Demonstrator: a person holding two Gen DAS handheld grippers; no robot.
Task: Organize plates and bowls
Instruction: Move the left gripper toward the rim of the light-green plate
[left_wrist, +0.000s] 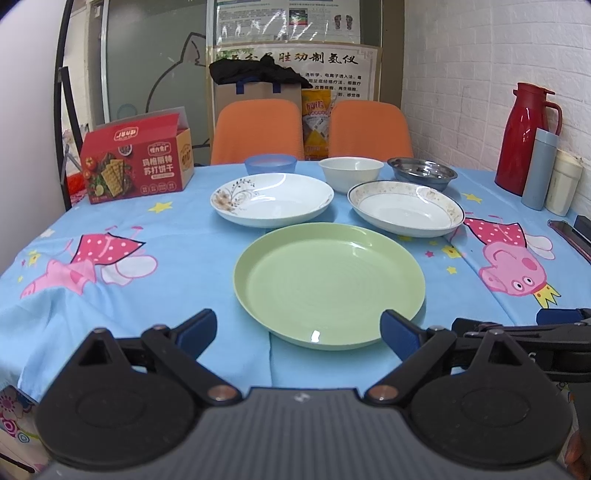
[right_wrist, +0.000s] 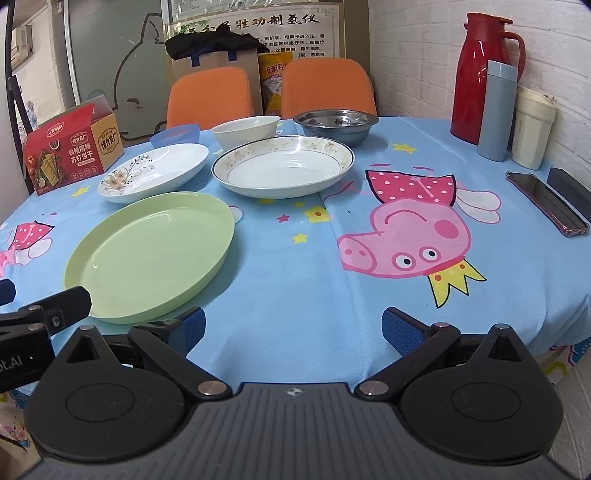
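On the near table edge, both the left gripper (left_wrist: 299, 332) and right gripper (right_wrist: 293, 328) hang wide open, empty; nothing is stacked yet, so gripping the green plate (left_wrist: 328, 282) rim likely comes next.

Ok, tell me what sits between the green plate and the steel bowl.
The gold-rimmed white plate lies between the green plate and the steel bowl, clearest in the right wrist view.

A red cracker box (left_wrist: 136, 158) stands at the far left of the blue cartoon-pig tablecloth (left_wrist: 147, 236), with two orange chairs (left_wrist: 258, 131) behind the table. Against the white brick wall (right_wrist: 424, 55) stand a red thermos jug (right_wrist: 480, 74), a grey-blue flask (right_wrist: 496, 110) and a cream cup (right_wrist: 532, 127). Near them a phone (right_wrist: 546, 203) lies flat beside a black box (right_wrist: 572, 188).
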